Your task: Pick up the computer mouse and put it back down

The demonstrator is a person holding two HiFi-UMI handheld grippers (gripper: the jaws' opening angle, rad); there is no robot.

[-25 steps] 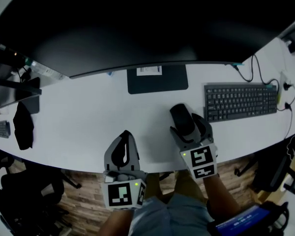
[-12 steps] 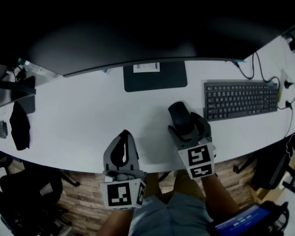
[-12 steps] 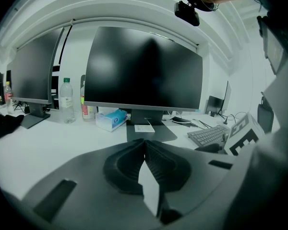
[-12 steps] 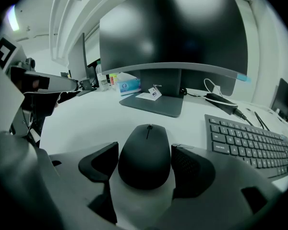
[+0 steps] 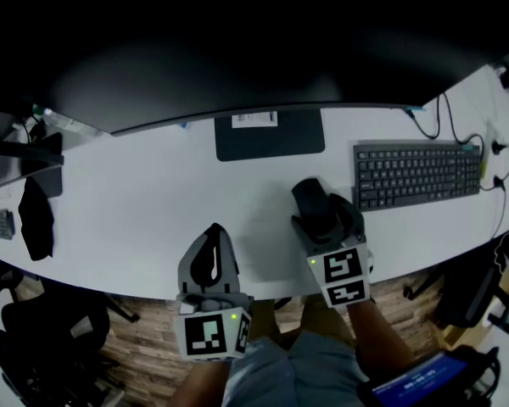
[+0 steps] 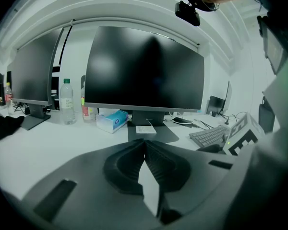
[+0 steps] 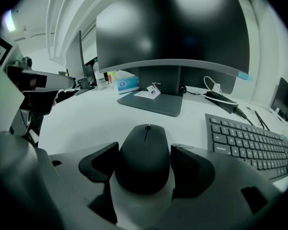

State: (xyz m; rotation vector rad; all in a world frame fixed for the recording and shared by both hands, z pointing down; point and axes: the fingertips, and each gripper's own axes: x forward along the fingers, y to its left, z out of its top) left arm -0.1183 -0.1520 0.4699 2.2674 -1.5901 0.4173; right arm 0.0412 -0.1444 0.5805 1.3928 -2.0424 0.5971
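Note:
A black computer mouse (image 5: 310, 200) (image 7: 145, 150) sits between the jaws of my right gripper (image 5: 325, 220) (image 7: 144, 170), which is shut on its two sides. Whether the mouse rests on the white desk (image 5: 144, 210) or hangs just above it I cannot tell. Its nose sticks out past the fingertips toward the monitor. My left gripper (image 5: 215, 234) (image 6: 145, 145) hovers at the desk's near edge, left of the mouse. It is shut, tips together, holding nothing.
A black keyboard (image 5: 416, 175) (image 7: 249, 140) lies right of the mouse, cables (image 5: 445, 121) behind it. The monitor's stand base (image 5: 270, 134) (image 7: 151, 102) is straight ahead. A black cloth (image 5: 36, 217) lies far left. A water bottle (image 6: 67, 101) and tissue box (image 6: 113, 120) stand by the monitors.

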